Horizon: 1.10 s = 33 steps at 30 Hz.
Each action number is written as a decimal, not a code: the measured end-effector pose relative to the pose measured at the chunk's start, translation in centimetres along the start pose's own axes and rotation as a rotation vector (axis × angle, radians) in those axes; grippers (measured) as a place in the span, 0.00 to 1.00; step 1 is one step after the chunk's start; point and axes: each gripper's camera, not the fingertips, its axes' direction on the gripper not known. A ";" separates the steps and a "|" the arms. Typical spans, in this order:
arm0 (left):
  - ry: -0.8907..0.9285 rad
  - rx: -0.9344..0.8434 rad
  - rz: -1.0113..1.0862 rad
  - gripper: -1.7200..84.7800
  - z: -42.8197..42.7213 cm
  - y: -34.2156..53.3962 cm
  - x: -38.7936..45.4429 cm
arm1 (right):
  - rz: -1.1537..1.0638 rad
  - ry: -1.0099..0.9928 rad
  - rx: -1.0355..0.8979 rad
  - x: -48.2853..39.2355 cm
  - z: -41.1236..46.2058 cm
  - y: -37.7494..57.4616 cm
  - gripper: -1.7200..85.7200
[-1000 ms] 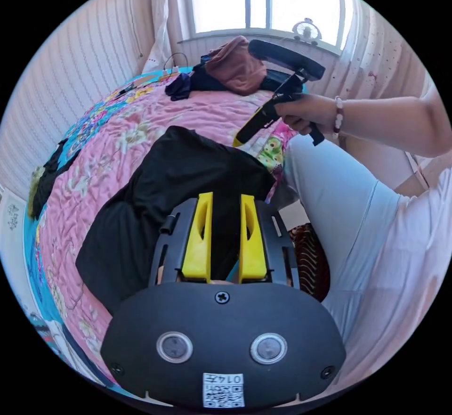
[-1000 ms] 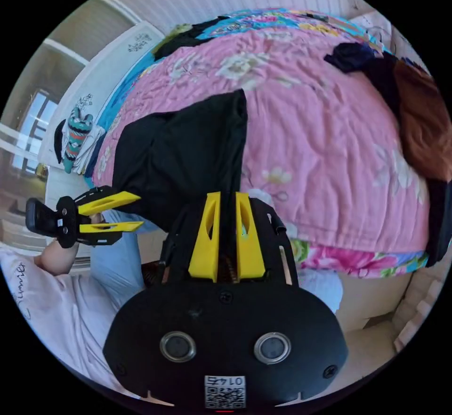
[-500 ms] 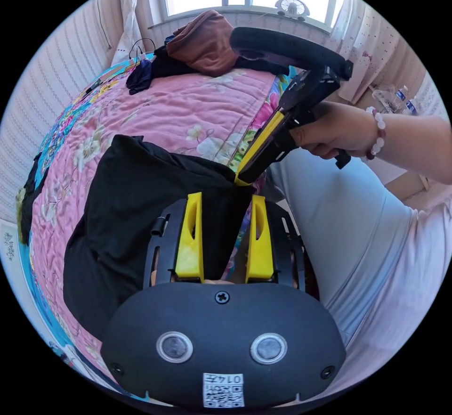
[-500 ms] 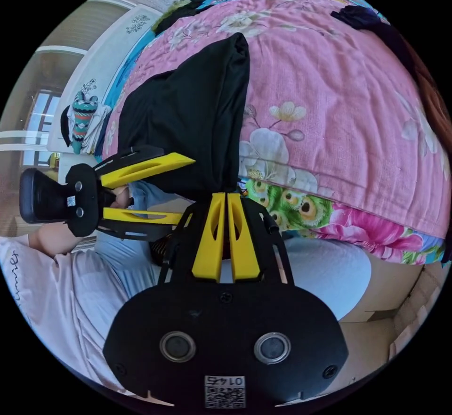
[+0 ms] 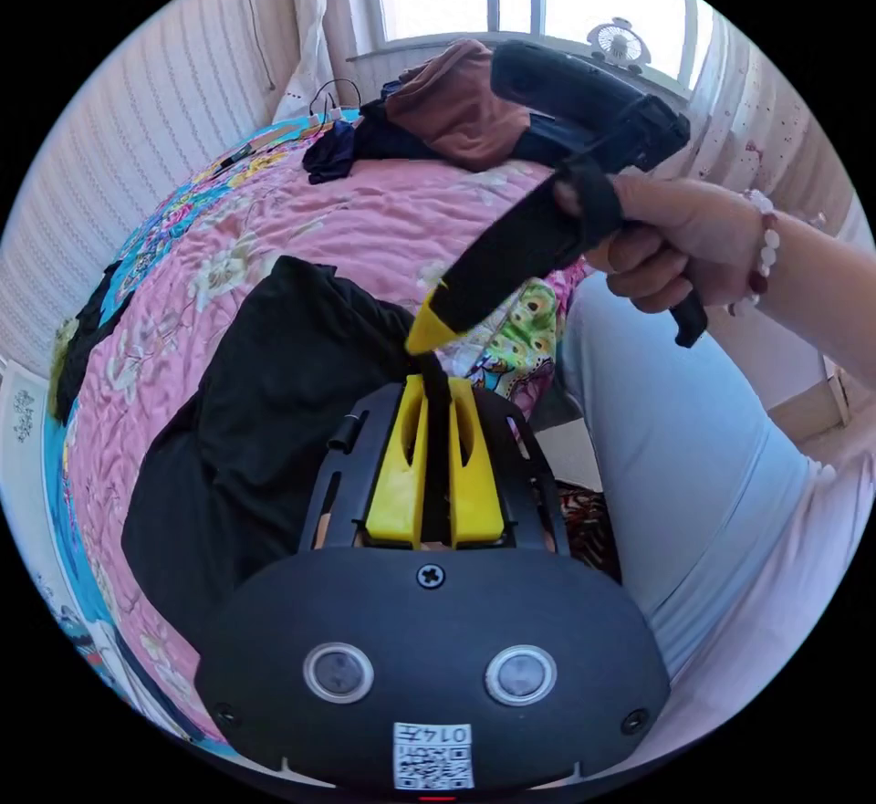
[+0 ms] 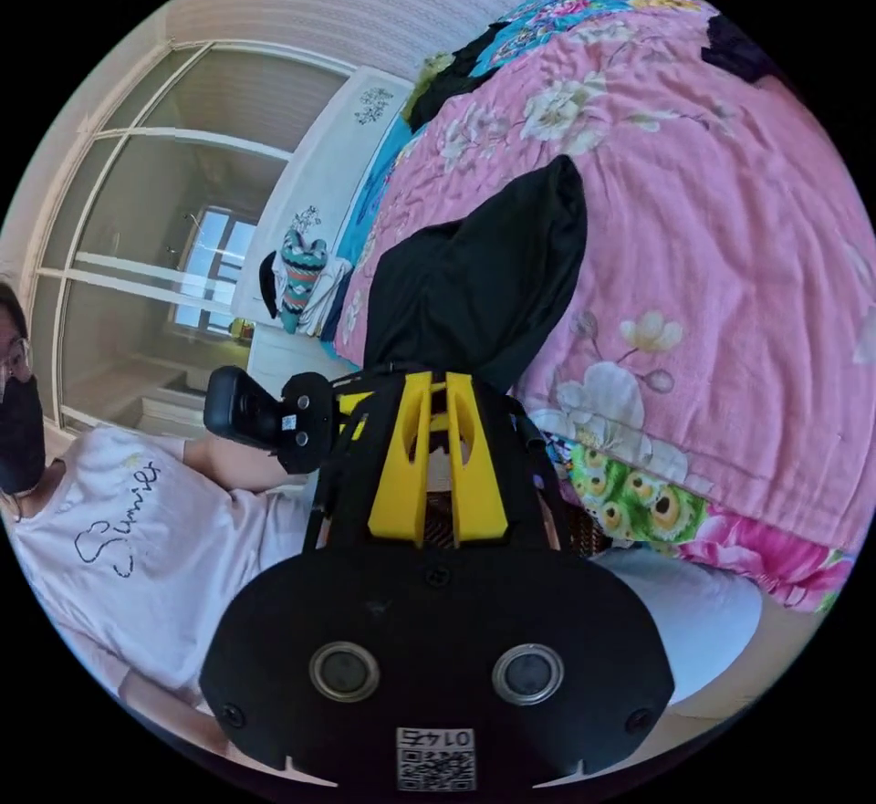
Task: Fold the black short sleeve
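Now the left gripper [image 5: 435, 384] has pinched its yellow jaws together on a strip of the black short sleeve shirt [image 5: 274, 402]; half a second ago they stood apart. The right gripper [image 6: 436, 381] is nearly closed, with its tips at the shirt's near corner, but I cannot tell if it grips. The shirt lies on the pink flowery quilt [image 5: 365, 211] at the bed's edge.

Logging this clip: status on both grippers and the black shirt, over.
Left gripper shut on the black shirt edge. Right gripper jaws slightly apart, grip unclear. Shirt lies on the pink quilt. Nothing in the way.
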 end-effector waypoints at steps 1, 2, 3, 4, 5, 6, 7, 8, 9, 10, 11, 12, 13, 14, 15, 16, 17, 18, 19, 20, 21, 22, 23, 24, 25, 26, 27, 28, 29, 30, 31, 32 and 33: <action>0.001 0.002 -0.002 0.05 -0.1 0.2 -0.1 | 0.022 0.002 0.042 0.6 -0.4 -0.5 0.12; 0.004 0.006 -0.009 0.04 -0.2 0.5 -0.4 | 0.052 0.017 0.098 1.6 -0.6 -1.5 0.17; 0.011 0.014 -0.013 0.04 -0.4 0.9 -0.7 | 0.077 0.042 0.116 2.7 -0.3 -2.7 0.18; 0.014 0.018 -0.015 0.04 -0.5 1.1 -0.8 | 0.091 0.052 0.118 3.3 0.1 -3.3 0.19; 0.018 0.022 -0.016 0.04 -0.7 1.5 -1.1 | 0.119 0.048 0.108 4.3 1.0 -4.6 0.20; 0.016 0.021 -0.017 0.04 -0.9 1.9 -1.3 | 0.132 0.028 0.098 5.0 2.0 -5.9 0.20; 0.015 0.020 -0.018 0.04 -1.0 2.1 -1.5 | 0.137 0.025 0.095 5.2 2.6 -6.5 0.20; 0.014 0.023 -0.024 0.04 -1.3 2.5 -1.9 | 0.143 0.039 0.080 5.4 3.6 -7.7 0.19; 0.021 0.031 -0.035 0.04 -1.6 2.9 -2.3 | 0.164 0.051 0.061 5.5 4.4 -8.8 0.17; 0.025 0.033 -0.041 0.04 -1.7 3.1 -2.6 | 0.174 0.049 0.054 5.6 4.7 -9.3 0.15; 0.032 0.037 -0.051 0.04 -2.0 3.4 -3.1 | 0.170 0.022 0.040 5.6 5.2 -10.1 0.10; 0.037 0.045 -0.058 0.04 -2.4 3.6 -3.6 | 0.180 0.009 0.023 5.6 5.4 -10.8 0.08; 0.041 0.051 -0.059 0.04 -2.6 3.7 -3.8 | 0.177 0.007 0.016 5.5 5.4 -11.1 0.07; 0.048 0.069 -0.062 0.04 -3.2 3.8 -4.4 | 0.159 0.016 0.019 5.2 5.0 -11.7 0.06; 0.057 0.087 -0.066 0.04 -3.7 3.8 -5.0 | 0.143 0.027 0.031 4.9 4.2 -12.1 0.05; 0.062 0.097 -0.068 0.04 -4.0 3.6 -5.2 | 0.137 0.024 0.039 4.9 3.6 -12.4 0.05; 0.078 0.123 -0.071 0.04 -4.6 3.3 -5.8 | 0.131 0.002 0.054 4.8 2.4 -12.8 0.04; 0.102 0.154 -0.073 0.04 -5.1 2.9 -6.3 | 0.124 -0.017 0.068 4.7 1.1 -13.2 0.04; 0.115 0.170 -0.074 0.04 -5.3 2.6 -6.5 | 0.117 -0.021 0.075 4.6 0.3 -13.3 0.04; 0.145 0.205 -0.078 0.04 -5.8 2.1 -6.9 | 0.104 -0.014 0.095 4.2 -1.3 -13.5 0.04; 0.182 0.242 -0.087 0.04 -6.1 1.5 -7.1 | 0.097 0.012 0.118 3.7 -3.1 -13.6 0.04; 0.204 0.260 -0.097 0.04 -6.2 1.3 -7.2 | 0.098 0.029 0.129 3.5 -4.0 -13.5 0.04; 0.256 0.298 -0.124 0.04 -6.3 1.0 -7.5 | 0.100 0.065 0.142 3.0 -5.8 -13.5 0.04; 0.311 0.333 -0.162 0.04 -6.2 0.9 -7.8 | 0.108 0.107 0.140 2.6 -7.2 -13.5 0.04; 0.334 0.346 -0.184 0.04 -6.1 1.0 -8.0 | 0.115 0.131 0.129 2.4 -7.7 -13.5 0.04; 0.375 0.361 -0.225 0.04 -5.7 1.3 -8.3 | 0.123 0.172 0.103 1.8 -8.3 -13.7 0.04; 0.405 0.367 -0.256 0.04 -5.5 1.8 -8.6 | 0.117 0.209 0.076 0.9 -8.2 -14.0 0.04; 0.407 0.370 -0.262 0.04 -5.5 2.1 -8.8 | 0.110 0.225 0.061 0.2 -8.0 -14.3 0.04; 0.386 0.378 -0.264 0.04 -5.7 3.1 -9.0 | 0.084 0.254 0.037 -1.2 -7.1 -15.0 0.04; 0.346 0.384 -0.270 0.04 -6.1 4.2 -9.5 | 0.051 0.274 0.016 -3.0 -5.7 -16.0 0.04; 0.327 0.384 -0.281 0.04 -6.4 4.9 -9.9 | 0.033 0.280 0.004 -3.9 -4.8 -16.5 0.04; 0.297 0.384 -0.317 0.05 -6.9 6.5 -11.0 | -0.005 0.282 -0.027 -5.8 -2.4 -17.8 0.04; 0.281 0.385 -0.372 0.05 -7.3 8.4 -12.4 | -0.061 0.273 -0.066 -8.0 0.5 -19.2 0.04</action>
